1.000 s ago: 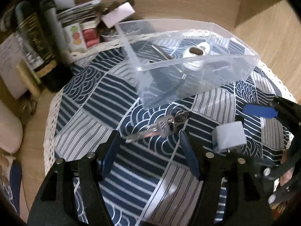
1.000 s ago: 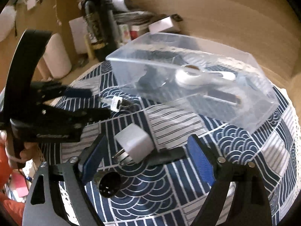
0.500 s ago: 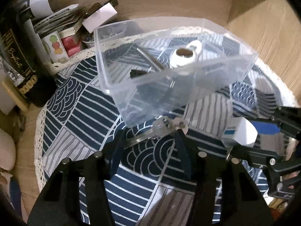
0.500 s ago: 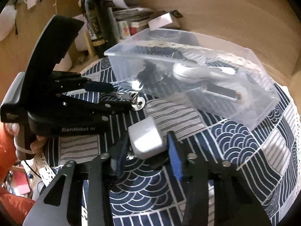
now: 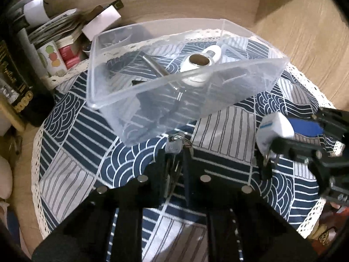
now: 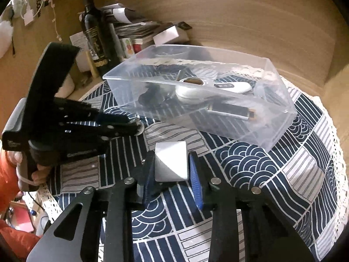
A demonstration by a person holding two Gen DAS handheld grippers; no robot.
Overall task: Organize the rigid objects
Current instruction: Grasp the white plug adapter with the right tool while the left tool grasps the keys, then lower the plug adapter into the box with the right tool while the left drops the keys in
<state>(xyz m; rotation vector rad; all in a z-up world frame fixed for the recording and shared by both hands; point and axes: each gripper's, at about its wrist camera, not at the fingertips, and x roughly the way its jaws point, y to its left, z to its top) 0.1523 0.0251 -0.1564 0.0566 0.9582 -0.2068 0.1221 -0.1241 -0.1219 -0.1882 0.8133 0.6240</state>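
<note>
Near the counter (image 5: 72, 152) front edge, your left gripper (image 5: 174, 152) now has its jaws closed on the keys (image 5: 173, 147), which lay loose between open jaws a second ago. Your right gripper (image 6: 171, 163) jaws, also open then, now clamp the white charger (image 6: 171, 161), lifted off the cloth. Both sit just short of the clear bin (image 5: 240, 83) at counter centre. Key blades are hidden between the pads; bin contents are blurred.

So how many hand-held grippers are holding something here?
2. The left hand-held gripper is shut on the keys; the right hand-held gripper is shut on the white charger.
</note>
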